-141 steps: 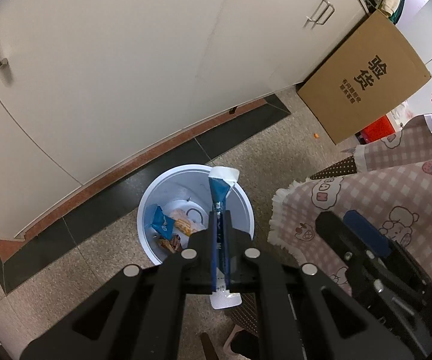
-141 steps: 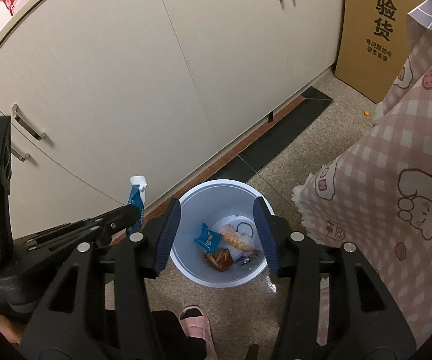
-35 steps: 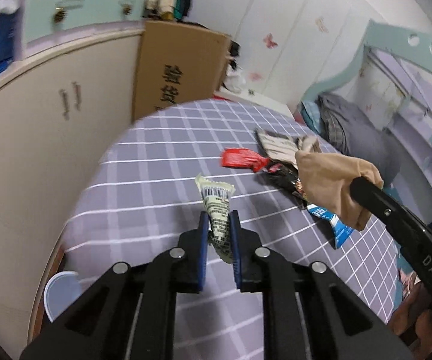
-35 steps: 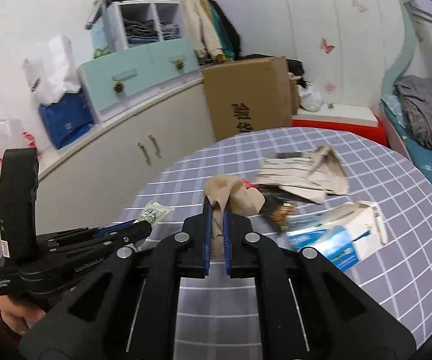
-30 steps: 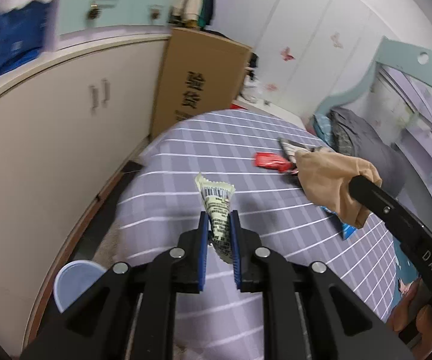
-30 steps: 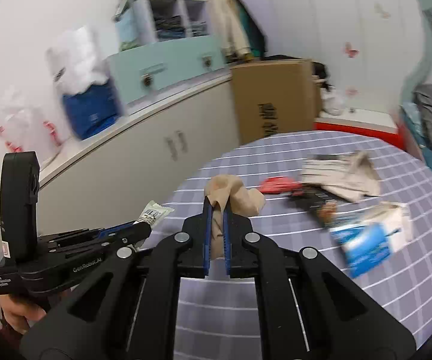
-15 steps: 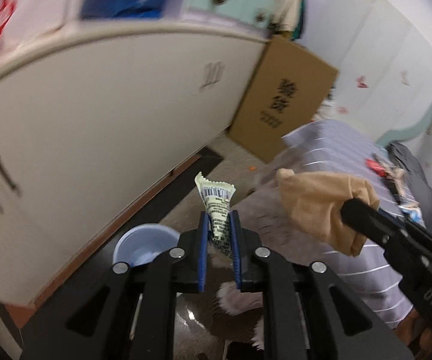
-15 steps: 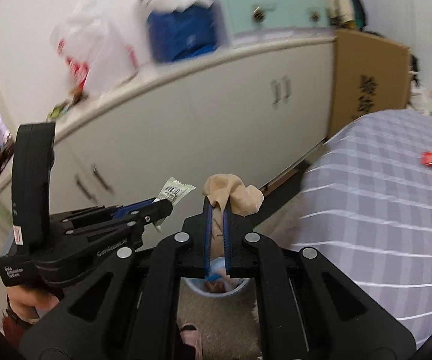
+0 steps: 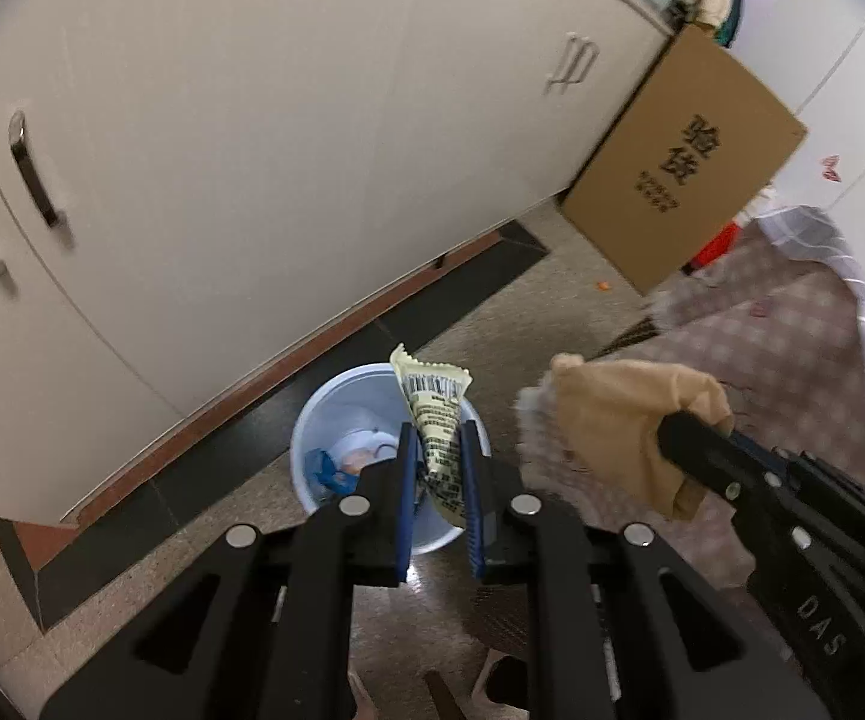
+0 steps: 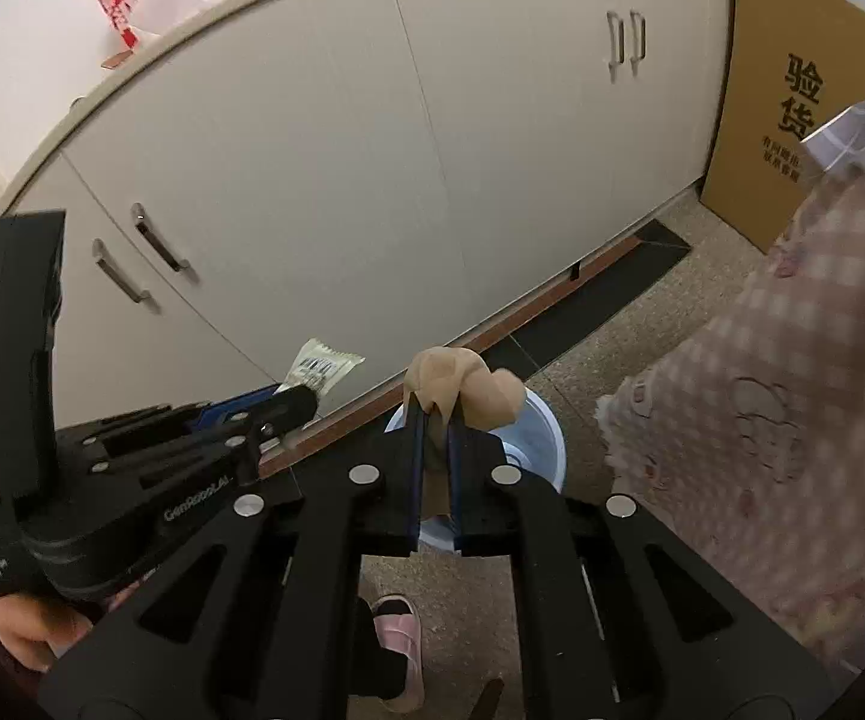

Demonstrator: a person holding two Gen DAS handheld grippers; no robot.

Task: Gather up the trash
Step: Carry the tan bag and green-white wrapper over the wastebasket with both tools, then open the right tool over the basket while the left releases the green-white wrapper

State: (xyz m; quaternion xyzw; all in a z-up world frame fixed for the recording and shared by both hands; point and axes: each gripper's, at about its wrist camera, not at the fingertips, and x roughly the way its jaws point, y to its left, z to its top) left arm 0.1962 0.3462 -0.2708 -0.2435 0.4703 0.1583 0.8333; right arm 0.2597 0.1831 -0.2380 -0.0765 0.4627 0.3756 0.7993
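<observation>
Wrapper (image 9: 436, 420) pinched in left claw (image 9: 438, 468), seemingly above bin (image 9: 312, 450).

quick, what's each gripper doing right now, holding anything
left gripper: closed on a pale printed wrapper, above the blue bin.
right gripper: closed on a tan crumpled wad.

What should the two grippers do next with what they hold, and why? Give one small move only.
Probably ease both a little further until they sit squarely above the blue bin, then release. The left gripper is shut on a pale wrapper already over the bin's mouth, but the right gripper, shut on a tan crumpled piece, looks nearer the rim in the left view.
</observation>
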